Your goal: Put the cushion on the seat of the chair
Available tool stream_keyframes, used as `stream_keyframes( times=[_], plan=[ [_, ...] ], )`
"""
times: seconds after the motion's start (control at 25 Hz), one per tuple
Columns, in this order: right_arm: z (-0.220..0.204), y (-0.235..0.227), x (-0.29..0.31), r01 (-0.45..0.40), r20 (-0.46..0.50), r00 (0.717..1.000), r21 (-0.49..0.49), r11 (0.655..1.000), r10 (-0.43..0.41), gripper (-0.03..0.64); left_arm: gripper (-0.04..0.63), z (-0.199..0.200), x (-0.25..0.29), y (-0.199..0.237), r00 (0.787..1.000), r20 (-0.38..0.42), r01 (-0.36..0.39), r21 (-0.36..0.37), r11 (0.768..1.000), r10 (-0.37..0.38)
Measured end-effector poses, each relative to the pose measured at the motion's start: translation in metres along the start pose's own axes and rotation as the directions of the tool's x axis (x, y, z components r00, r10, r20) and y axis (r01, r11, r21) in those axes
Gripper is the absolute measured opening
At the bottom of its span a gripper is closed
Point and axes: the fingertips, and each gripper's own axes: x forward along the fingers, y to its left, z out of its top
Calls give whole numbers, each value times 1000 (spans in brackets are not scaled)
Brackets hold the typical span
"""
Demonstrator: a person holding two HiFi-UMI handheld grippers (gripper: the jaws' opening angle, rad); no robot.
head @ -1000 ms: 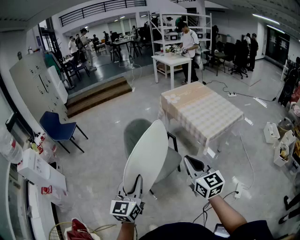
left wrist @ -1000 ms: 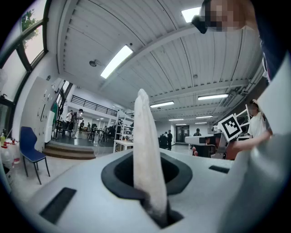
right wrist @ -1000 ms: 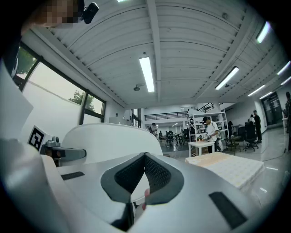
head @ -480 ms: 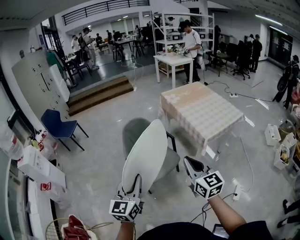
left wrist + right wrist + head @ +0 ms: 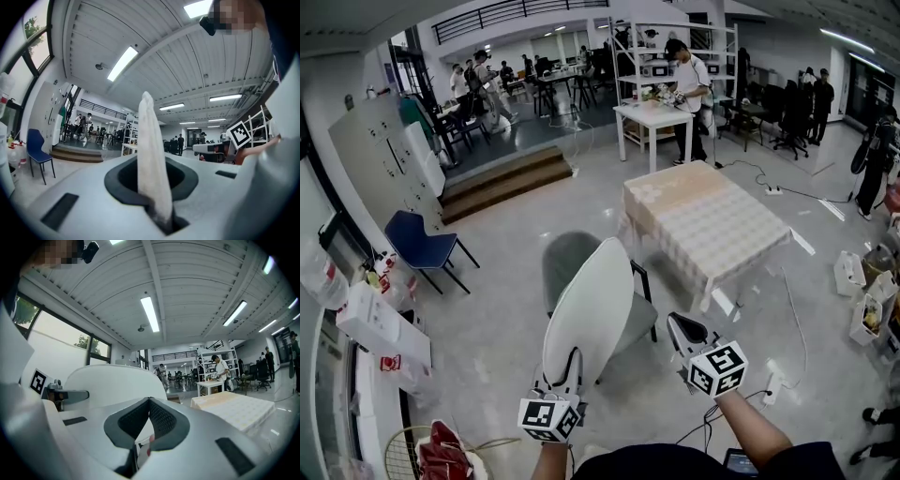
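A white round cushion point(image 5: 586, 314) stands on edge in front of me, and my left gripper point(image 5: 565, 370) is shut on its lower rim. In the left gripper view the cushion's edge point(image 5: 151, 159) rises straight up between the jaws. Behind the cushion stands a grey chair point(image 5: 565, 265) with black legs; its seat is mostly hidden. My right gripper point(image 5: 680, 328) hovers to the right of the cushion, shut, with nothing in it. In the right gripper view its jaw tips point(image 5: 149, 401) meet and the cushion's face point(image 5: 108, 385) fills the left side.
A table with a checked cloth point(image 5: 708, 220) stands just right of the chair. A blue chair point(image 5: 417, 246) and white boxes point(image 5: 380, 333) are at the left wall. Wooden steps point(image 5: 502, 183) and a white table point(image 5: 661, 117) with a person lie farther back.
The room has slid slightly in the head view as I move toward the grey chair. Both grippers keep their places in view, and the cushion stays held.
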Motion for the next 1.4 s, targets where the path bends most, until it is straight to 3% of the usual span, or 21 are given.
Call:
stream_keyframes(
  times=[0.68,1.2,1.4],
  plan=[
    [-6,-18,6,-26,-19,999,5,1000,26,18,60,-3,12,-6,999,-1,-37,-24,999,37],
    [-7,-17,48,-32,-23,999,12,999,32,18,60,-3,36,32,999,-16,-44,-19,999,44],
    [-12,-25,64,-25,-32,999,18,1000,25,18,60,-8,51,44,999,-27,-39,-57,998,38]
  ],
)
